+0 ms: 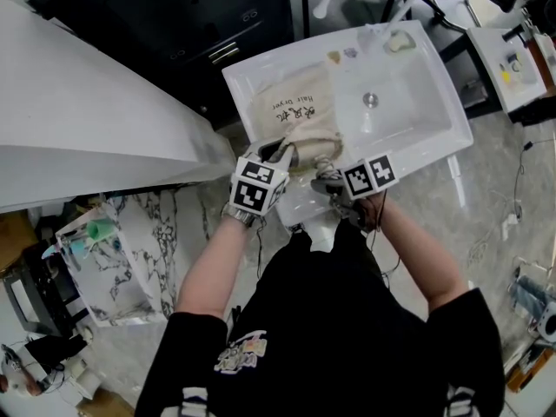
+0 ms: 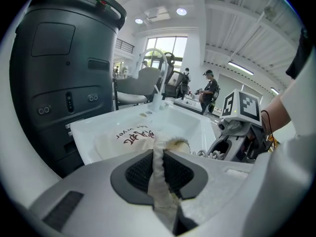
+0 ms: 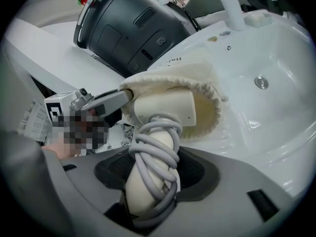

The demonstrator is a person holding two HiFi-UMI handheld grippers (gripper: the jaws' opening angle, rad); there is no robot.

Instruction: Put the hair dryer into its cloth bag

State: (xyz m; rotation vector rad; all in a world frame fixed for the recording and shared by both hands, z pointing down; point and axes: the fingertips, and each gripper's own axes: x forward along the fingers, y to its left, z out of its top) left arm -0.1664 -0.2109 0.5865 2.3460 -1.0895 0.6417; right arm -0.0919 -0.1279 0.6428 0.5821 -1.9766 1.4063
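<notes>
Pinching cloth bag (image 3: 210, 100) rim in jaws of left gripper (image 2: 159, 168), clamping hair dryer (image 3: 165, 108) handle in right gripper (image 3: 152, 184). Likely next: pushing barrel farther inside.

Bag (image 1: 291, 111): "Hair Dryer" printed in small dark letters, upside down from the wearer's side in head view. Next to it, one row of larger dark-red brush-style chars, can't make them out. Same print shows in left gripper view, also inverted; in right gripper view it's only a faint line, too small to read. Dryer (image 3: 165, 107): small grey print patch on body nr handle joint, too fine to read. Left cube (image 1: 258, 185) & right cube (image 1: 370, 175): b/w square marker patterns, not letters or nos. Shirt (image 1: 239, 352): colour graphic w/ lettering low on front, blurred, unreadable.
</notes>
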